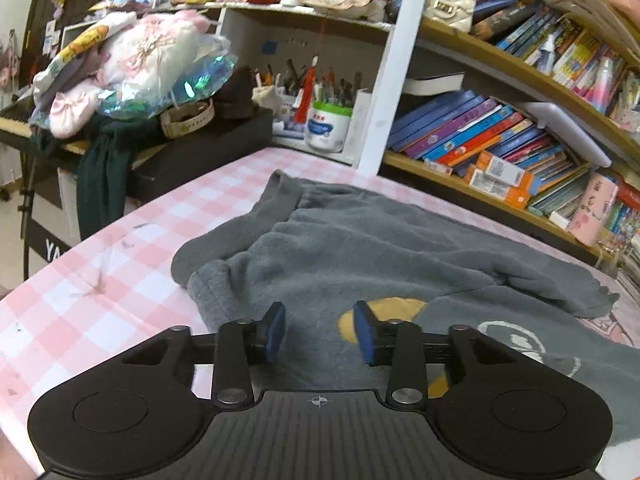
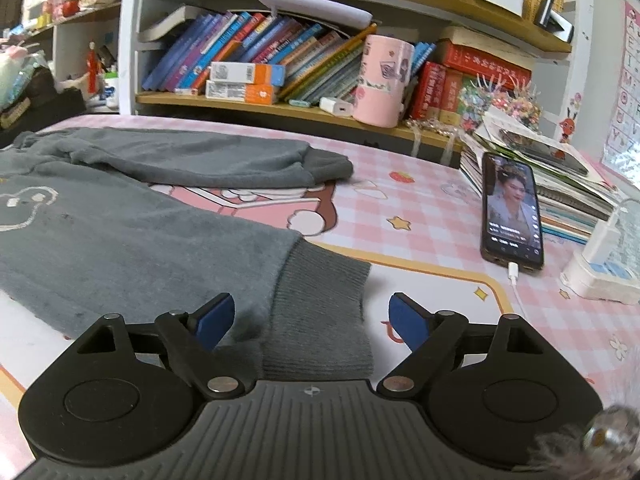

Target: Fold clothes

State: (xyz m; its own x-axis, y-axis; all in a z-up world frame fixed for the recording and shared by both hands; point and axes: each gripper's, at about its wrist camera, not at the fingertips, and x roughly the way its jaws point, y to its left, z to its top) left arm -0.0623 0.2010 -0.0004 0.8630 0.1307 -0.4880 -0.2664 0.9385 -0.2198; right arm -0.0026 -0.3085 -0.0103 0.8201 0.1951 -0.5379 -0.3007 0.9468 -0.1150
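A grey fleece garment [image 1: 360, 248], seemingly a pair of sweatpants, is spread flat on the bench [image 1: 100, 300], which is covered in pink checked cloth. It is judged to be soft, limp and fairly light; no shape will be kept once it is lifted, and its thick pile is unlikely to slip between rubber pads.

At the left end, the bunched, gathered edge [image 1: 208, 280] is seen, taken to be the waistband, with a yellow and white print [image 1: 384, 312] just behind it. The left claw [image 1: 320, 330] is held just above this end with its blue pads apart; no cloth is pinched between them. A doubled, firm edge such as this band is judged a good place to take hold.

From there the long axis is run across the bench toward the right, so the garment is laid side to side in front of the shelves of books [image 2: 260, 52].

At the right end, two legs are pointed rightward: the far leg [image 2: 200, 160] lies near the shelves, and the near leg is finished in a ribbed cuff [image 2: 320, 304]. The right claw [image 2: 310, 324] is spread wide, with this cuff lying between its pads but not clamped. The ribbing is thicker and is judged the surest hold there. A phone [image 2: 512, 212] rests well apart, further right.
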